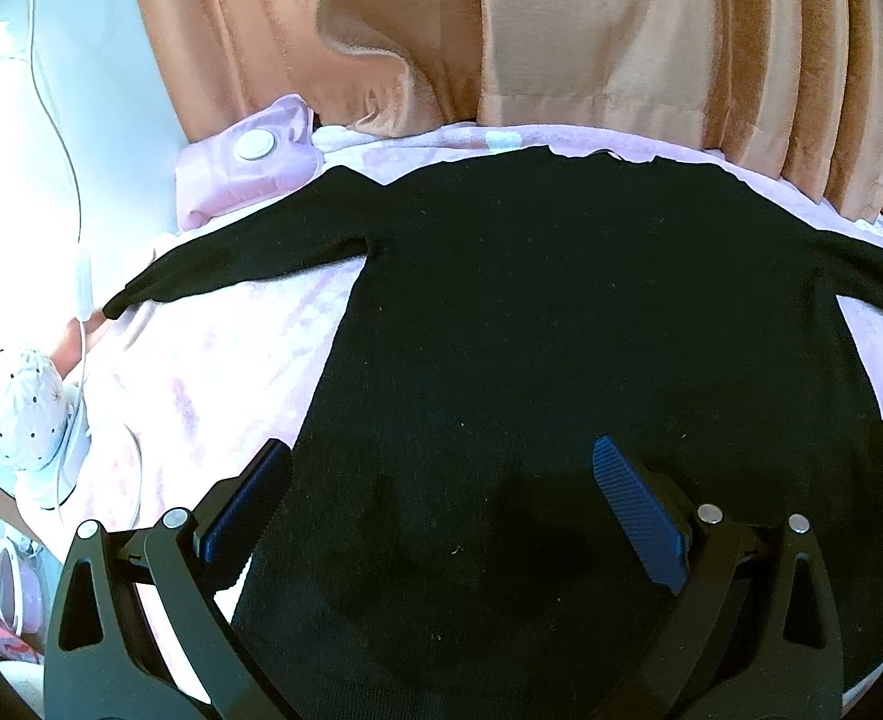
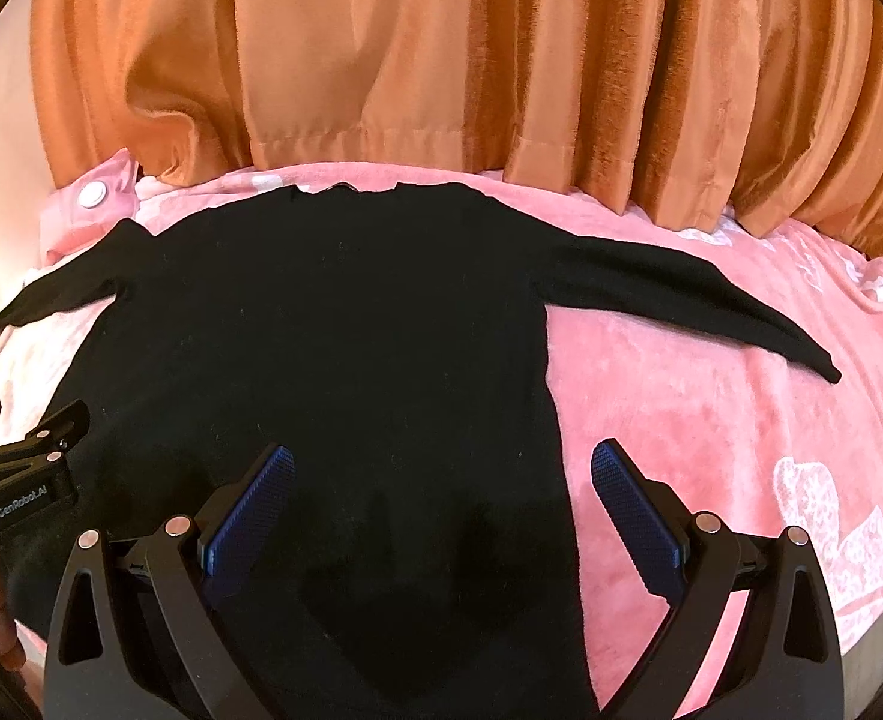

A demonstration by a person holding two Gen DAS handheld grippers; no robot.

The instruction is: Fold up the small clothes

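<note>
Both grippers' fingers (image 1: 636, 510) apart above black sweater (image 1: 561, 330); right sleeve tip (image 2: 825, 369) only in right view.

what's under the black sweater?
The black sweater lies flat on a pink blanket, which shows all around it. Whatever is beneath the sweater's body is covered.

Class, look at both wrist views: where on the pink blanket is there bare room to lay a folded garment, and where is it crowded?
Bare pink blanket lies between the black sweater, its right sleeve and the bed's near edge. A smaller patch sits below the left sleeve. Crowded: the far left, with a pink pouch, white cable and spotted toy.
</note>
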